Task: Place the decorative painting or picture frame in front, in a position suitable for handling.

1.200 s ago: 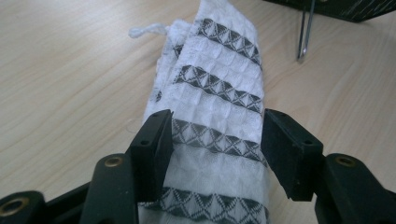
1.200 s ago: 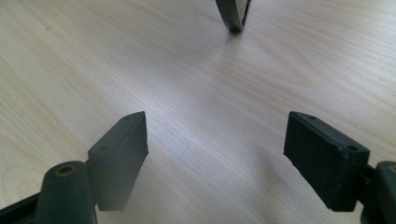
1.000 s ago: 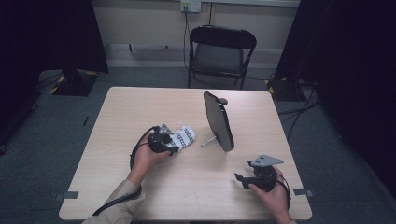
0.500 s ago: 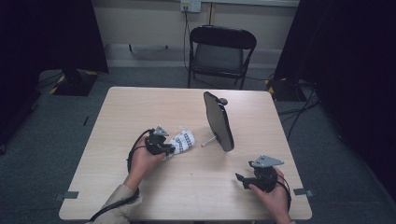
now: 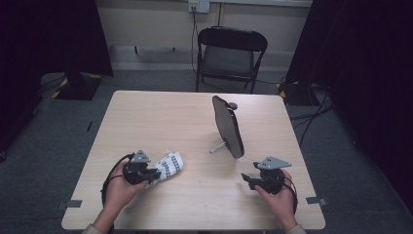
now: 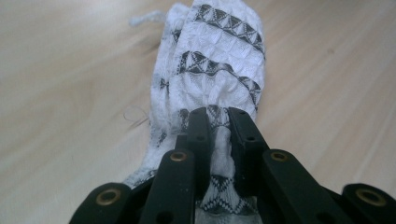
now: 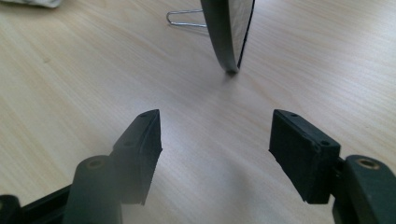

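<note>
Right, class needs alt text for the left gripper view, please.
The left gripper is shut on a white cloth with dark patterned bands, bunched between its black jaws. The cloth lies on a pale wooden table.

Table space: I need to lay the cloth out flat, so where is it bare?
Bare: the far left half of the table, left of the standing mirror, and the near strip between the cloth and the right claw. Crowded around the mirror's wire foot.

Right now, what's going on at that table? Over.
Left gripper shut on patterned cloth. Right gripper open, jaws closing, nothing between. Standing mirror ahead, apart.
</note>
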`<state>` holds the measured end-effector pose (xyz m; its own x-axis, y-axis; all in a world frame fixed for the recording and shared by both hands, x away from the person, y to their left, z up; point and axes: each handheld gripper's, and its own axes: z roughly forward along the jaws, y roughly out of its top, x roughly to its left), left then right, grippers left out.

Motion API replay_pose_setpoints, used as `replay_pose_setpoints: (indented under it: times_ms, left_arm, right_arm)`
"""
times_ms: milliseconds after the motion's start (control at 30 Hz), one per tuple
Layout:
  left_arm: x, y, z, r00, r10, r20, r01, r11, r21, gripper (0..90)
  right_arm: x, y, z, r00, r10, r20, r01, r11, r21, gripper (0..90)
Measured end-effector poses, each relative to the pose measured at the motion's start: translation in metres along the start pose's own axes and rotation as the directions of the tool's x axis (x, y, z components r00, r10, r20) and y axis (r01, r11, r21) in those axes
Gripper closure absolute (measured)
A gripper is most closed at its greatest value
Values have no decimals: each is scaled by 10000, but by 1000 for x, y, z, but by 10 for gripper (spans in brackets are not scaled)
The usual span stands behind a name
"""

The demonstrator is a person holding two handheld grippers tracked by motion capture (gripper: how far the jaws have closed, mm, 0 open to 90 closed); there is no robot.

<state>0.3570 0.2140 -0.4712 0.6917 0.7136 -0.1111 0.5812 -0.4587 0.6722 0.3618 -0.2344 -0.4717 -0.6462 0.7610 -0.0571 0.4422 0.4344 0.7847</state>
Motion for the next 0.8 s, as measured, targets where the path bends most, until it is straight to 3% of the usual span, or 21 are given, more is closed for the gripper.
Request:
replay_pose_setpoints:
  times_ms: [67,200,333,433,567,700,800]
  left_arm:
    - [0,-7,-2,9999,-94,61,94,9999,-38,800]
    - [-2,-12,-5,10000,7,49,-7,9999,-155,779]
    - [-4,-13,-5,9998,-158,77,162,9986,-498,534]
    - [-6,-12,-8,10000,49,-65,-53,9981,-617,467]
    - [-6,-12,-9,9997,-230,63,233,9982,-548,450]
    - [-6,-11,-13,9995,-122,-276,98,9964,-840,429]
    - [-4,-13,-13,9988,-417,-244,394,9954,-872,374]
  right_arm:
    - [-1,2,1,9998,219,-30,-220,9996,-186,355]
    - [-1,10,1,10000,51,-9,-51,9991,-419,391]
    - [-2,23,3,10000,-36,54,39,9988,-494,434]
    - [-2,27,3,10000,-19,80,22,9990,-449,446]
    - [-2,35,6,10000,42,12,-41,9985,-545,466]
    - [-2,42,8,9997,263,28,-261,9983,-517,473]
    - [-2,46,9,9992,369,169,-358,9977,-575,491]
